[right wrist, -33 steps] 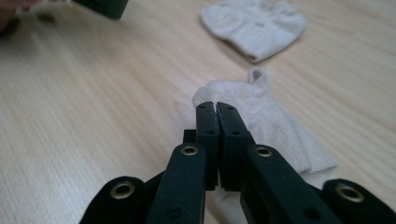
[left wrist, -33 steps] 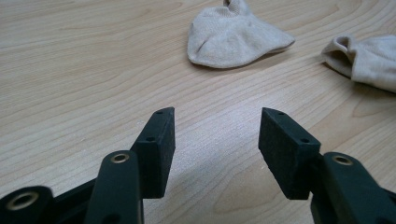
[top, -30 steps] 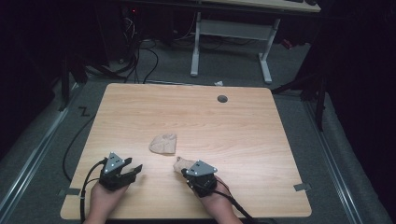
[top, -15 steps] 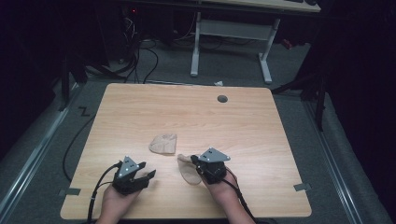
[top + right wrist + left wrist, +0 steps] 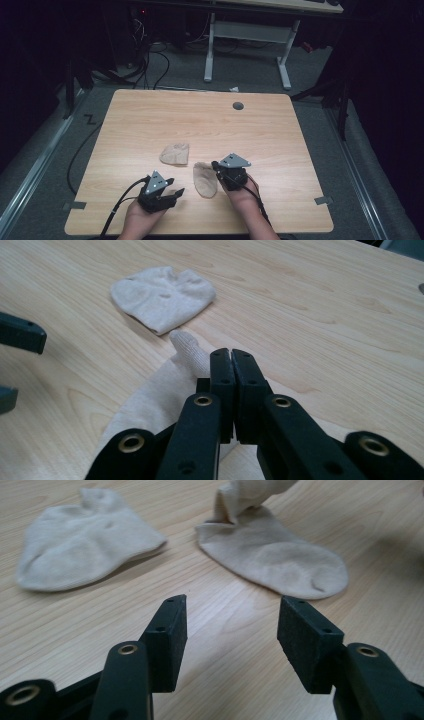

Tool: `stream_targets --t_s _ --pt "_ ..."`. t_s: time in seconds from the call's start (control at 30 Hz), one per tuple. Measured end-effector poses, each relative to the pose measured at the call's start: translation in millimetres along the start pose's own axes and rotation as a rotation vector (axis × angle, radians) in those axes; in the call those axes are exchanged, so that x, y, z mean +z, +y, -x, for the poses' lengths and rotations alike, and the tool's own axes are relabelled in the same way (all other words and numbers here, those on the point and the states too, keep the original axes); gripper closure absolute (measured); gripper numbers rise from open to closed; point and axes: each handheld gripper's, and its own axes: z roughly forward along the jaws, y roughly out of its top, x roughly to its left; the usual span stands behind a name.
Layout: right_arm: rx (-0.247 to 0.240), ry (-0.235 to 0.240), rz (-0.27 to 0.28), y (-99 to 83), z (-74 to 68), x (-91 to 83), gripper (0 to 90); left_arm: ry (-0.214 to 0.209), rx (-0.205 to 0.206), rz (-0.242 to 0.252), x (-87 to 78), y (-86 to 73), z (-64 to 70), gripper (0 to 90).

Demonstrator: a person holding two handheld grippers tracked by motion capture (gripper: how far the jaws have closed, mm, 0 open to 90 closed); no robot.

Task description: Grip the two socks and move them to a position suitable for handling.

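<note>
Wooden worktop (image 5: 260,130), dim room: right gripper (image 5: 218,167) has now slid its pinched near sock (image 5: 204,180) rightward off the far sock (image 5: 175,153), while left gripper (image 5: 176,193), jaws spread, has closed in, likely to help flatten it.

Two beige socks (image 5: 176,153) on a wooden table (image 5: 280,135), grippers beside them.

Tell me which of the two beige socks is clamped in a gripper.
The nearer sock, beside the right gripper, whose jaws are shut on its lifted cuff end. The farther sock lies flat and untouched; the left gripper is open and holds nothing.
</note>
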Motion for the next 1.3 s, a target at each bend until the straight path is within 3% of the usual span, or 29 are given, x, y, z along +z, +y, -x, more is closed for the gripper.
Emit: stream_targets --t_s 0.13,0.27,0.4,0.47,0.5,0.53,0.6,0.7,0.87,1.07,1.3 --pt "0.004 -0.005 0.0 -0.2 3.5 0.9 89.2 -0.027 0.014 0.005 10.7 8.4 12.7 46.3" --pt "0.005 -0.006 0.002 -1.6 5.4 1.5 89.2 -0.071 0.019 0.005 21.3 14.8 25.1 52.1" --pt "-0.001 -0.008 -0.001 -3.6 5.2 2.3 89.2 -0.106 0.057 -0.003 34.8 19.4 40.9 67.1" --pt "-0.002 -0.007 -0.002 -4.2 5.4 2.8 89.2 -0.091 0.082 -0.044 42.7 21.2 46.3 78.3" --pt "0.0 -0.008 -0.002 -4.5 5.8 3.0 89.3 -0.073 0.113 -0.071 49.5 22.7 52.4 87.2" --pt "0.0 -0.008 -0.002 -4.5 5.8 3.0 89.3 -0.073 0.113 -0.071 49.5 22.7 52.4 90.0" --pt "-0.001 -0.009 0.0 -4.5 6.4 2.8 89.3 -0.071 0.136 -0.102 56.0 23.7 55.5 90.0" --pt "0.0 -0.014 -0.003 -4.6 7.1 3.0 89.3 -0.067 0.164 -0.111 57.2 22.4 57.4 90.0" --pt "0.002 -0.019 -0.009 -6.1 7.6 1.5 89.3 -0.064 0.165 -0.121 47.5 17.1 51.6 90.0" --pt "0.002 -0.027 -0.017 -9.2 7.0 -3.1 89.3 -0.047 0.14 -0.124 26.6 4.0 33.5 90.0" --pt "-0.013 -0.025 -0.027 -13.2 0.3 -7.0 89.3 0.025 0.104 -0.112 5.4 -10.0 9.1 90.0"
